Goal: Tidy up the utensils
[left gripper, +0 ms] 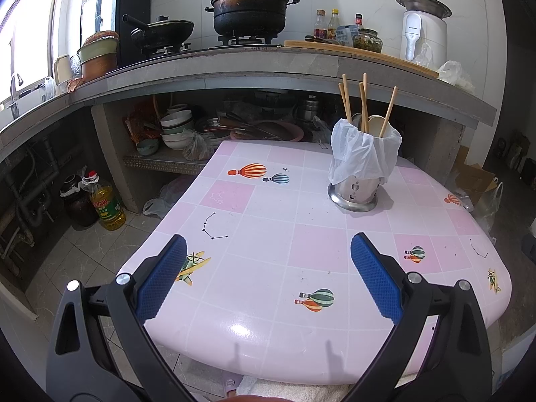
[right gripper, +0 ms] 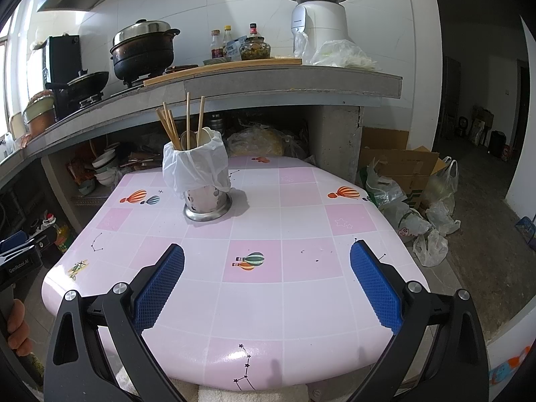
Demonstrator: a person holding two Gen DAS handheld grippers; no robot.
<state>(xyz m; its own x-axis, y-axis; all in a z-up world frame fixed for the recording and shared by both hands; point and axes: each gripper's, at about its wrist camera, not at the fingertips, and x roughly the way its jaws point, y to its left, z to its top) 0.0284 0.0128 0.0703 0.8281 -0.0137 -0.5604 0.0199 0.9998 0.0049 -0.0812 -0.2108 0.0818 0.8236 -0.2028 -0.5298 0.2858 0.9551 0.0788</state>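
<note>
Both tools, left and right, are held released over the table. The holder may be tipped if chopsticks are snagged on the bag.

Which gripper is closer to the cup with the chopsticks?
Neither clearly. Both the left gripper and the right gripper are open, empty and hang short of the holder. Right faces it slightly straighter.
</note>
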